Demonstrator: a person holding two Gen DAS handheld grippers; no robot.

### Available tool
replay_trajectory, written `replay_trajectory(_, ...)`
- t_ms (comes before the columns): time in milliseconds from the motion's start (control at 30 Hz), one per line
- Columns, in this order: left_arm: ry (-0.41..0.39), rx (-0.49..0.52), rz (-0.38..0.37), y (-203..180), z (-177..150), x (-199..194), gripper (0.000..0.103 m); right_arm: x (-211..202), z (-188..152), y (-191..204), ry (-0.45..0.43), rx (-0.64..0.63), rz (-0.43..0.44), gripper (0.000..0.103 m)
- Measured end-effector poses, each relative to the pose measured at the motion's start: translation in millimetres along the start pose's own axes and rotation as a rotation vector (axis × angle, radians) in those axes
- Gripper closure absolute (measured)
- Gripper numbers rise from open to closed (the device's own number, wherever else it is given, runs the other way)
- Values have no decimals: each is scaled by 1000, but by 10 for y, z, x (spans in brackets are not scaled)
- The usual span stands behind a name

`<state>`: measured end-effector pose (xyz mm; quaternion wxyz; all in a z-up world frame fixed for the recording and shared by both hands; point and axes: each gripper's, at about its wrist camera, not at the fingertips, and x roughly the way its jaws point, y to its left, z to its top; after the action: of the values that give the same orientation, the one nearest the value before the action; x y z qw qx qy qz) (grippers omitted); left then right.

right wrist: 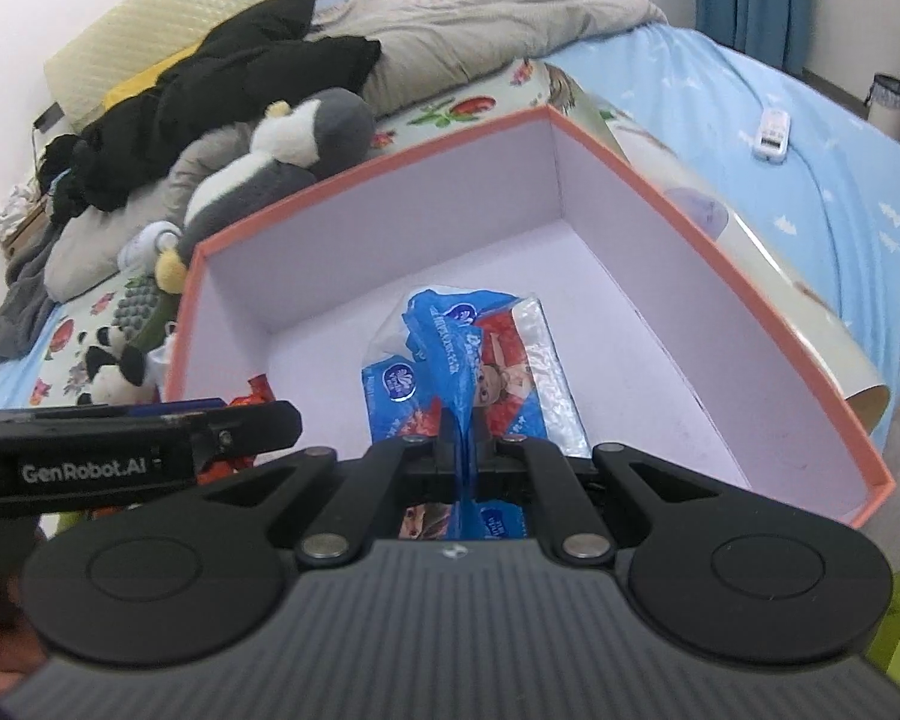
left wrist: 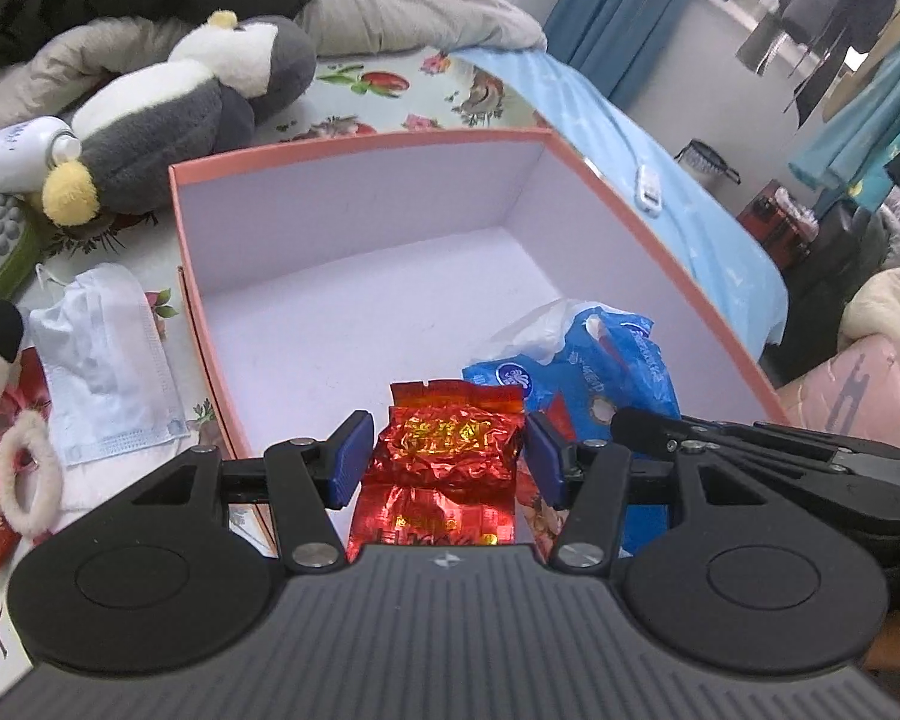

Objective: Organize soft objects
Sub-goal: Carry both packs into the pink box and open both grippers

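A salmon-pink box (left wrist: pixel 360 147) with a white inside stands open on the bed. My left gripper (left wrist: pixel 447 462) is over the box's near edge, its blue pads shut on a crinkled red foil packet (left wrist: pixel 450 444). To its right lies a blue tissue pack (left wrist: pixel 606 360) on the box floor. In the right wrist view my right gripper (right wrist: pixel 463 456) is shut on the loose blue wrapper of that tissue pack (right wrist: pixel 498 360), just above the floor of the box (right wrist: pixel 690 216). The left gripper's side (right wrist: pixel 90 462) shows at the left there, with a bit of the red packet (right wrist: pixel 258 390).
A grey and white penguin plush (left wrist: pixel 168 114) lies behind the box, beside a white bottle (left wrist: pixel 12 153). A blue face mask (left wrist: pixel 108 360) and a small panda plush (right wrist: pixel 111 372) lie left of the box. Black clothes (right wrist: pixel 222 90) and a quilt lie farther back. A white remote (right wrist: pixel 771 132) lies on the blue sheet.
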<state>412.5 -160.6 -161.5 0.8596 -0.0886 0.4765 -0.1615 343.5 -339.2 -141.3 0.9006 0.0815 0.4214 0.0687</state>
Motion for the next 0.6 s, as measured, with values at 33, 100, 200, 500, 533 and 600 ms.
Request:
replay_trajectory(33,10,3,6,-5,6,41,42,40,0,-17,8,5,-2,95)
replay_trajectory(100,11,22,1,-29,20,84,42,106,-2,-47,20,18,-5,95)
replay_trajectory(200,8,46,13,-78,39,97,32,136,1,-63,30,18,-4,93)
replay_trajectory(500,-46,39,9,-149,-63,-339,32,-79,-38,-37,36,39,-22,92)
replay_trajectory(533,-57,41,13,-158,-86,-424,32,-125,-46,-22,30,38,-18,92)
replay_trajectory(600,-77,43,17,-175,-145,-599,32,-252,-79,26,15,34,-13,92)
